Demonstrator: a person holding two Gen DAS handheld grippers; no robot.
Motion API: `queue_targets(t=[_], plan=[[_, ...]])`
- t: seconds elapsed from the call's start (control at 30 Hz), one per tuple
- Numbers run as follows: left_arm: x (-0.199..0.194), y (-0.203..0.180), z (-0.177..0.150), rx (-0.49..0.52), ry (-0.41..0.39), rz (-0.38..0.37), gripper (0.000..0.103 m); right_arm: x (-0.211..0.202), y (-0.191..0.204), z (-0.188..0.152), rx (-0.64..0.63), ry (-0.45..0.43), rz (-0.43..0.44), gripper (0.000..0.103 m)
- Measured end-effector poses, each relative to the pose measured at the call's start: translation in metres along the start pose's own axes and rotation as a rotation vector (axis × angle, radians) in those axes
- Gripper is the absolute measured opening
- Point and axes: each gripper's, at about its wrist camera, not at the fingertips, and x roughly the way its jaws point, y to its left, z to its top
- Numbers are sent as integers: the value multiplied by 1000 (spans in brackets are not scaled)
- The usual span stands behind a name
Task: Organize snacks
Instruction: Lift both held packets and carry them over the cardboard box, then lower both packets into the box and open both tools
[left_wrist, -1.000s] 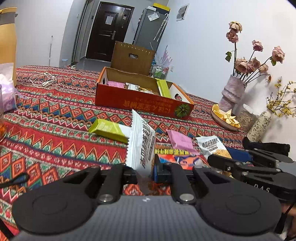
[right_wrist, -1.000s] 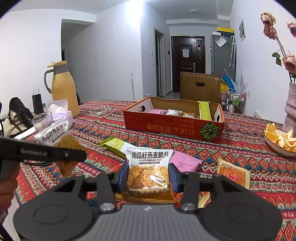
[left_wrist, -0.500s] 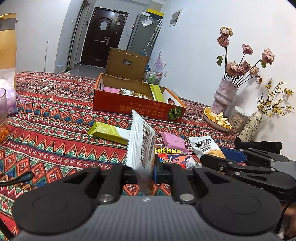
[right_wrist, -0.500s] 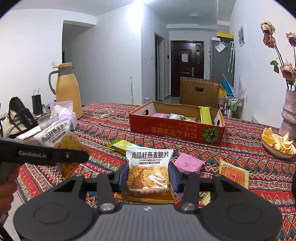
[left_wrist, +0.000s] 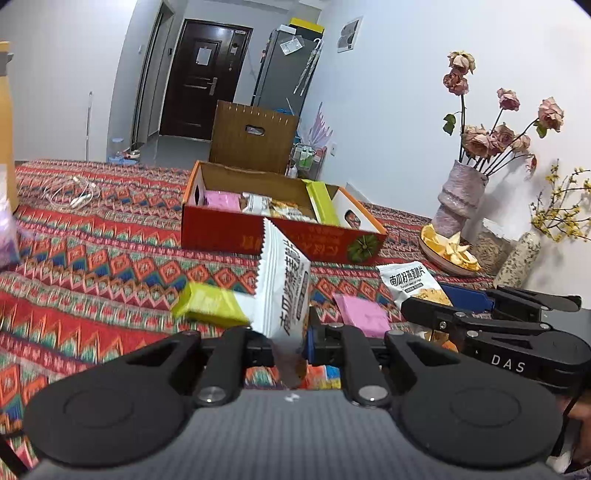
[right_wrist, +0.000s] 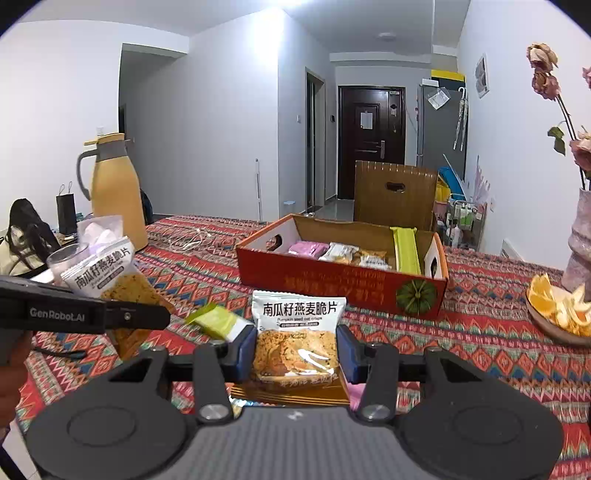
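My left gripper (left_wrist: 286, 341) is shut on a white oat-crisp packet (left_wrist: 282, 291), held edge-on above the table; it also shows in the right wrist view (right_wrist: 107, 273). My right gripper (right_wrist: 297, 350) is shut on a second oat-crisp packet (right_wrist: 297, 332), also seen from the left wrist (left_wrist: 412, 282). The red snack box (left_wrist: 280, 236) (right_wrist: 343, 284) stands open farther back with pink, white and green packets inside. A green packet (left_wrist: 208, 304) (right_wrist: 218, 321) and a pink packet (left_wrist: 364, 314) lie on the patterned tablecloth (left_wrist: 92, 266) in front of the box.
A vase of dried roses (left_wrist: 461, 199) and a plate of orange peel (left_wrist: 448, 253) (right_wrist: 557, 314) stand at the right. A yellow thermos (right_wrist: 114, 192), a glass (right_wrist: 68, 260) and a tissue bag stand at the left. A white cable (left_wrist: 70, 190) lies far left.
Both grippers have risen with their packets and moved closer to the red box. The box looks larger and its contents show more clearly.
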Motion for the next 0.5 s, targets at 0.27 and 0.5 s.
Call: queue_targets(t=[0.27,0.5], plan=[[46,15,51,36,-28,-11,13,57,-21,37,-31,-22,-7,45],[104,37,95,33,-4,-1,13,110,-34,72,-59,-24,0,45]])
